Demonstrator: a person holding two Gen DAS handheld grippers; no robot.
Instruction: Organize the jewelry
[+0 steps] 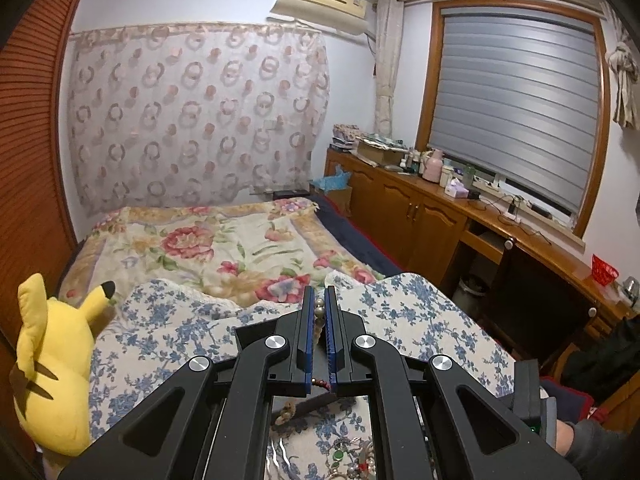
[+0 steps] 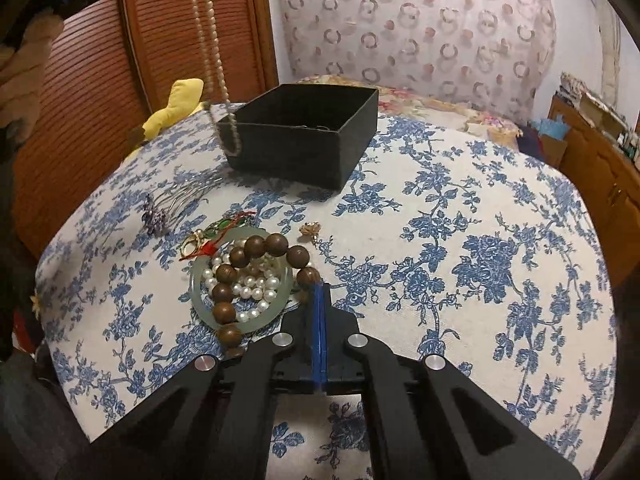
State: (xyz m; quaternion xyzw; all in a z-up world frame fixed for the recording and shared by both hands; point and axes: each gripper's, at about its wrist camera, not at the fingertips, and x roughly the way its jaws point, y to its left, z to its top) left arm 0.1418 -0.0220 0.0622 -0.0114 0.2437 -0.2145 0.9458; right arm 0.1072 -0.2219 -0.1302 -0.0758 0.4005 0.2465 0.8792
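Observation:
My left gripper (image 1: 319,292) is shut on a pearl necklace (image 1: 319,320), held up above the blue-flowered cloth (image 1: 420,320). In the right wrist view the same necklace (image 2: 218,60) hangs from the top left, its lower loop at the near left corner of the open black box (image 2: 304,148). My right gripper (image 2: 319,290) is shut, its tips right beside a bead of the wooden bead bracelet (image 2: 256,246); nothing shows between its pads. The bracelet lies over a jade bangle (image 2: 198,300) and white pearls (image 2: 252,284).
A hair comb (image 2: 176,200), a ring with red string (image 2: 208,236) and a gold flower brooch (image 2: 310,230) lie on the cloth. A yellow plush toy (image 1: 52,360) sits at the left edge. Behind are a bed (image 1: 220,248) and wooden cabinets (image 1: 420,208).

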